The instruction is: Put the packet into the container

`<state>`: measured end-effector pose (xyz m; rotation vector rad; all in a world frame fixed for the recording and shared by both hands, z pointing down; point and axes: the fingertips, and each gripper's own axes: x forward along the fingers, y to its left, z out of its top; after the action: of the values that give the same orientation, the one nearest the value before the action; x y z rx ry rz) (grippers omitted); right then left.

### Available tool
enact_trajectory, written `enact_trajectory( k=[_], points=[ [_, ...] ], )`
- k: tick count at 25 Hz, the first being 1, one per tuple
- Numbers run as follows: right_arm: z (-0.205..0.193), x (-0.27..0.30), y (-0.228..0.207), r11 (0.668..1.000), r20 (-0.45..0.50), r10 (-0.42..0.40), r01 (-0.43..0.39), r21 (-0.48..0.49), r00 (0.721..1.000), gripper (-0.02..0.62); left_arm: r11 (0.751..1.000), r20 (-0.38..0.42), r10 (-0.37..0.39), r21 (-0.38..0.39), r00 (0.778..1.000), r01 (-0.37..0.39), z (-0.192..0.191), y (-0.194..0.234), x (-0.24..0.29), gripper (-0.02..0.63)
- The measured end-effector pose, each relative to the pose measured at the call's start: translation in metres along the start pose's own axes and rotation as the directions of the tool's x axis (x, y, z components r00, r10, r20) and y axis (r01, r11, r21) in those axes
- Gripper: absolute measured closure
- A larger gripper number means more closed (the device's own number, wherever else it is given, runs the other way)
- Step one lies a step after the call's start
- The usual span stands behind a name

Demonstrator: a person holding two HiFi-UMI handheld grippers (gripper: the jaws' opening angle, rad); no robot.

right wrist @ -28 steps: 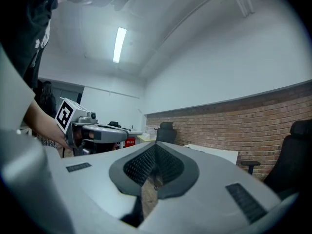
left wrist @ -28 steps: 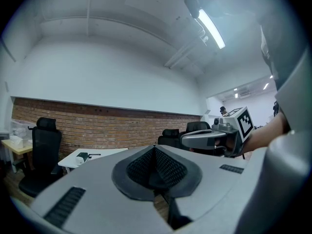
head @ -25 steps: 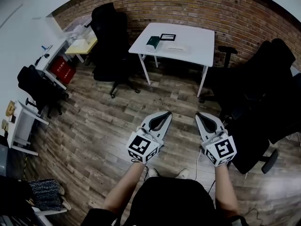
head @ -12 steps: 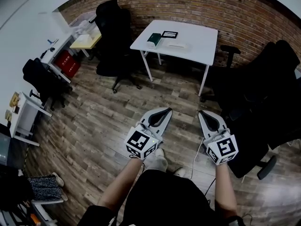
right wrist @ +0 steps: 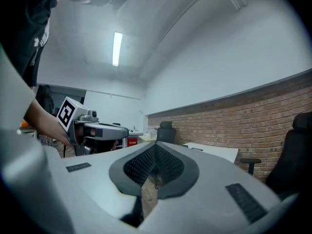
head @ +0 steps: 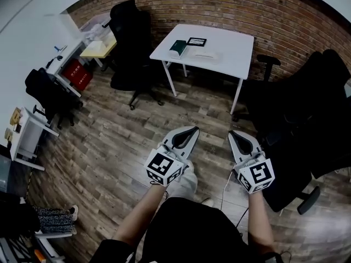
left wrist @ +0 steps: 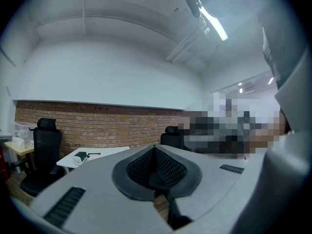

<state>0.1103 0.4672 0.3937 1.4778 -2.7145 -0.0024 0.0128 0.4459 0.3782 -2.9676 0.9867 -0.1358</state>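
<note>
Shoe (head: 185, 184) now fwd under closed L tool (head: 194, 129), R tool (head: 231, 133) closed

Table (head: 233, 45) stands against the brick wall (head: 219, 4) — one chair (head: 129, 37) at its left, a second chair (head: 318, 97) right.

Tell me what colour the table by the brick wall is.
The table is white, clearest in the head view.

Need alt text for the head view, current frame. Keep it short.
Seen from above, a person holds a left gripper and a right gripper, both shut and empty, side by side over a wood-plank floor. They point toward a white table by a brick wall. It bears a few small items, and black office chairs stand around.
</note>
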Motion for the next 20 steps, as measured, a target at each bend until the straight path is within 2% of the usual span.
enact_trajectory(
  k=[9, 20],
  points=[
    [-0.005, 0.064, -0.026, 1.000, -0.016, 0.020, -0.020, -0.002, 1.000, 0.591, 1.000, 0.001, 0.013, -0.019, 1.000, -0.013, -0.007, 0.059, 0.028, 0.598],
    [0.013, 0.175, -0.057, 0.999, -0.040, 0.030, -0.032, -0.029, 0.999, 0.591, 0.997, 0.042, 0.035, -0.073, 0.999, -0.032, 0.000, 0.172, 0.073, 0.598]
  ],
)
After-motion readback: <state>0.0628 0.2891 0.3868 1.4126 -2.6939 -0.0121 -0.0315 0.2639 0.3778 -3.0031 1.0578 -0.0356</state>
